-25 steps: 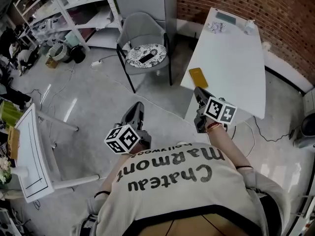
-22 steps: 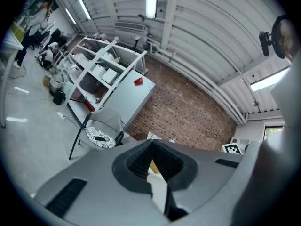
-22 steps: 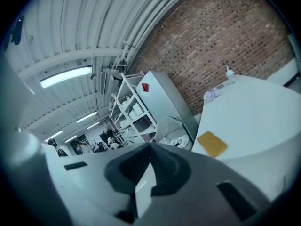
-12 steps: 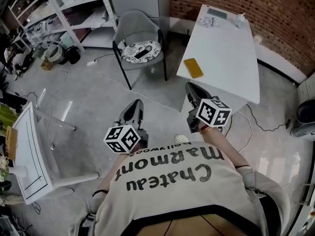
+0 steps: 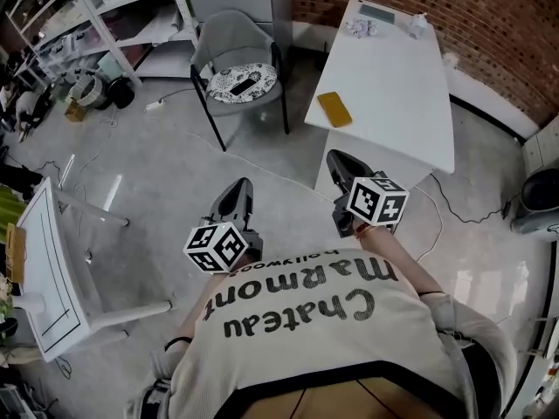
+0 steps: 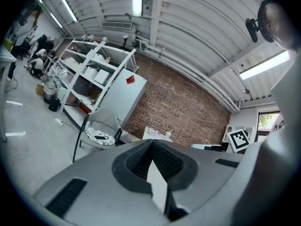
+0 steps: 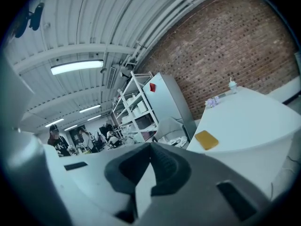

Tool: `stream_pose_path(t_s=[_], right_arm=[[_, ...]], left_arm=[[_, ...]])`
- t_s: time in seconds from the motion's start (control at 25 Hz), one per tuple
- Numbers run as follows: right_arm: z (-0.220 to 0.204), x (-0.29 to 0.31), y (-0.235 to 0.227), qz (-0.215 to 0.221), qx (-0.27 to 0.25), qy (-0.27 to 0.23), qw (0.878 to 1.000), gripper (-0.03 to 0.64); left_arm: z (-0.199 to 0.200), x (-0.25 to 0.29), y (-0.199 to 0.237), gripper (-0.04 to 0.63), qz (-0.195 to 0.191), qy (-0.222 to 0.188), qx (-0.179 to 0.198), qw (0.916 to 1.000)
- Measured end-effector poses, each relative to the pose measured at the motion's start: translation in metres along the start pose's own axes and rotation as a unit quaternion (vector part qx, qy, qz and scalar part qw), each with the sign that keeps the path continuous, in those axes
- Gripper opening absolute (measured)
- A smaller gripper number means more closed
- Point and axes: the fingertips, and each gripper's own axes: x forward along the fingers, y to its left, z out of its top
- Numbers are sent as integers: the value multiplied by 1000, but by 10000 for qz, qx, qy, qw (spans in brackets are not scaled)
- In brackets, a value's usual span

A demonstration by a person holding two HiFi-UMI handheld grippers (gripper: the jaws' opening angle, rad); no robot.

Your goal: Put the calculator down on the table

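Note:
A dark flat device [image 5: 238, 84] that may be the calculator lies on the patterned cushion of a grey chair [image 5: 229, 33]; it also shows in the left gripper view as the dark device [image 6: 100, 136]. To the chair's right stands the white table [image 5: 397, 85], with a yellow flat object [image 5: 334, 109] near its front left corner. My left gripper [image 5: 237, 190] is held over the floor, shut and empty. My right gripper [image 5: 337, 161] is also shut and empty, just short of the table's near edge. The right gripper view shows the table [image 7: 249, 121] and the yellow object [image 7: 207, 139] ahead.
Crumpled paper [image 5: 356, 28], a teal item [image 5: 377, 12] and a small bottle [image 5: 417, 24] sit at the table's far end by the brick wall [image 5: 489, 24]. White shelving [image 5: 96, 16] stands at the back left. Another white table [image 5: 39, 278] is at the left. Cables [image 5: 218, 147] cross the floor.
The table and chair have slid up and left in the head view as the person moves. Both grippers stay shut and empty; the right one has shifted slightly up and left.

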Motion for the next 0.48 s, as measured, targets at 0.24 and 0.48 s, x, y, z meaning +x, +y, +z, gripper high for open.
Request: stream_pose_path(t_s=[0.24,0.48], right_arm=[[30,4,-6,137,-160,-32,9998,3],[60,5,-9,337,-361,-170,9986,3]], left_arm=[[12,14,-13,2,76,-140,-12,9999],[27,31,-30,2,77,-309,81,9995]])
